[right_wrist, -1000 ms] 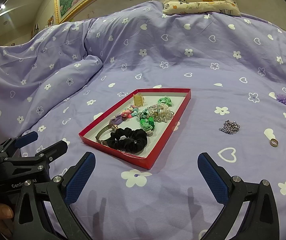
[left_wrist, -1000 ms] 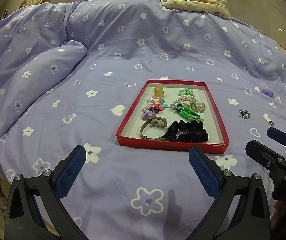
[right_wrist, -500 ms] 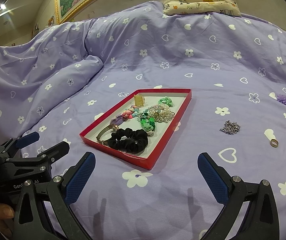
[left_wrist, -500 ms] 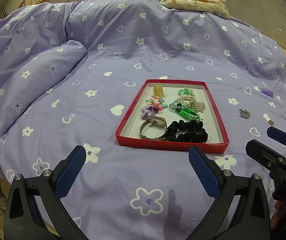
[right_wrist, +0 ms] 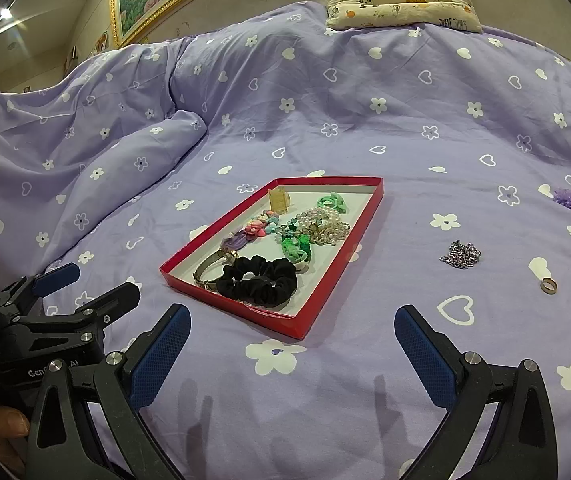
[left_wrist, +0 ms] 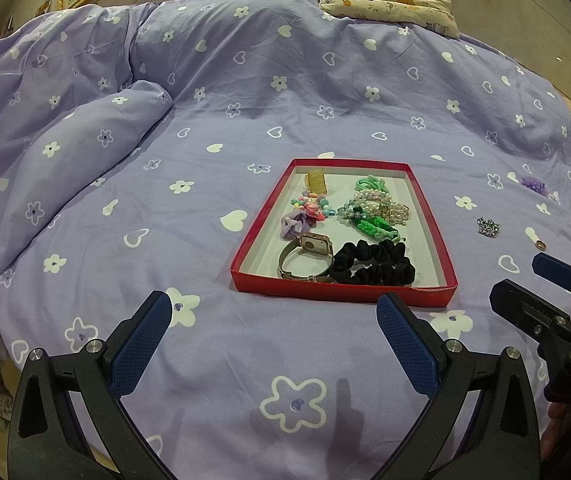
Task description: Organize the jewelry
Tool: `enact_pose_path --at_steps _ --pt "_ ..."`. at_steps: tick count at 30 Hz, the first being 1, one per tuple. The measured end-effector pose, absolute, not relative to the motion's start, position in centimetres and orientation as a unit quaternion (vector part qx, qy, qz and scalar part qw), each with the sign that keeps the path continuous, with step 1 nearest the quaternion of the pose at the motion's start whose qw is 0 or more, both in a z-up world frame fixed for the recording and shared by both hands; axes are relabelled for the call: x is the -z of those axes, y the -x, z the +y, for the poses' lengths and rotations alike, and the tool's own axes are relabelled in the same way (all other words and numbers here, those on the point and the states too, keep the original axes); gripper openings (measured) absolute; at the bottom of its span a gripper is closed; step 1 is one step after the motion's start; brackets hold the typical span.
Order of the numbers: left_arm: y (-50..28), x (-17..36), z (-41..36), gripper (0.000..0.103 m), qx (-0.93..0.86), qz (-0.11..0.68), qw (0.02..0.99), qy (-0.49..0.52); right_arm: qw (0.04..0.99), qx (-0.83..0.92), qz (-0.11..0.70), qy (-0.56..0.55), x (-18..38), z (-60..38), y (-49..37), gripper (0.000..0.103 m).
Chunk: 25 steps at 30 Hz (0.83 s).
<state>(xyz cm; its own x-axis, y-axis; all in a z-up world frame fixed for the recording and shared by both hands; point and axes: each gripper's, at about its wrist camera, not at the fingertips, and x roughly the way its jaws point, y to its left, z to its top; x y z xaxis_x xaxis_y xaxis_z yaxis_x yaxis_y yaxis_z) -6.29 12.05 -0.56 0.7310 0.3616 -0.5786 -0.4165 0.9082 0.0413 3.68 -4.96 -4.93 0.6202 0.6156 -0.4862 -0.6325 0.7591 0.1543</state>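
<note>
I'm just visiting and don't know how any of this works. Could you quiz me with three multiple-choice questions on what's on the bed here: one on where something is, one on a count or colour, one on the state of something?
1. Where does the black scrunchie lie?
A. On the pillow
B. Inside the red tray, at its near end
C. On the bedspread beside the ring

2. How many loose pieces lie on the bedspread to the right of the tray?
A. One
B. Three
C. Six

3. How do the left hand-held gripper and right hand-held gripper stand?
A. Both open and empty
B. Both shut on jewelry
C. One holds the watch

Answers:
1 B: the scrunchie sits within the tray's walls, next to the watch.
2 B: a silver chain, a small ring and a purple flower piece.
3 A: each pair of blue pads is spread wide with only bedspread between.
</note>
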Motion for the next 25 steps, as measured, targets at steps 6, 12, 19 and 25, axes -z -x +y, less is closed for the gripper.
enact_pose_path --at_steps 6,12,19,25 --pt "6.27 0.55 12.11 0.103 -0.209 0.301 0.929 0.045 0.9 -0.348 0.264 0.017 4.9 -4.82 -3.62 0.103" --pt "6.27 0.52 12.11 0.103 -0.209 0.301 0.929 0.046 0.9 -0.348 0.263 0.017 4.84 -4.75 -3.6 0.103" --pt "6.12 0.63 12.2 0.103 -0.207 0.303 0.929 0.047 0.899 -0.348 0.265 0.016 4.93 -4.77 -3.71 0.103" --pt "5.8 0.96 12.22 0.103 -0.204 0.308 0.928 0.051 0.898 -0.349 0.265 0.016 5.03 -4.67 -3.78 0.103"
